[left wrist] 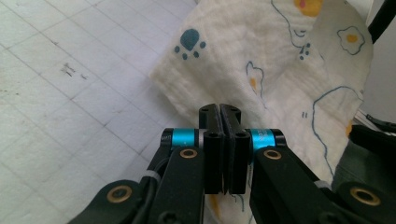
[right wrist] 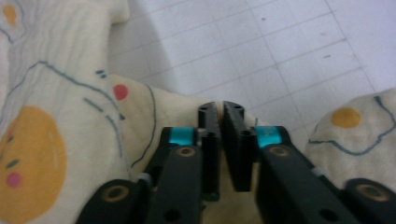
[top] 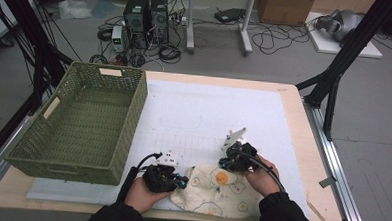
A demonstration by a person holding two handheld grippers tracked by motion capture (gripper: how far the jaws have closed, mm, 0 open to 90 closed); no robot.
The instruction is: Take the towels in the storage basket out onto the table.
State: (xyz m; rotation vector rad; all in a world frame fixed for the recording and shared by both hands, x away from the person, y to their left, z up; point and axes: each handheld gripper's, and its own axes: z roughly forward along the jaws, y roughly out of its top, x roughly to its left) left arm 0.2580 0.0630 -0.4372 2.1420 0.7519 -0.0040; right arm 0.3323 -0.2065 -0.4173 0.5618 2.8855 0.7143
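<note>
1. Cloth: cream fabric printed with fried eggs, paw marks and blue outlines, lying crumpled at the near edge of the surface, on the white gridded mat, between my two hands.
2. Left claw: I see it at the cloth's left edge in the high view. In the left gripper view its jaws are pressed together, tips over the cloth's border; I cannot tell whether a fold is pinched between them.
3. Right claw: it sits at the cloth's far right part, just beside the orange yolk print. In the right gripper view the jaws are pressed together at the tips, with cloth directly beneath and on both sides; I cannot confirm that fabric is caught between them.
4. Hands: my left hand and right hand each grip a tool body, dark sleeves entering from the bottom of the high view.
5. Basket: green woven, rectangular, standing on the left part of the surface, well apart from the cloth, just left of the left claw.
6. Cloth condition: bunched, with raised folds, not flat.
</note>
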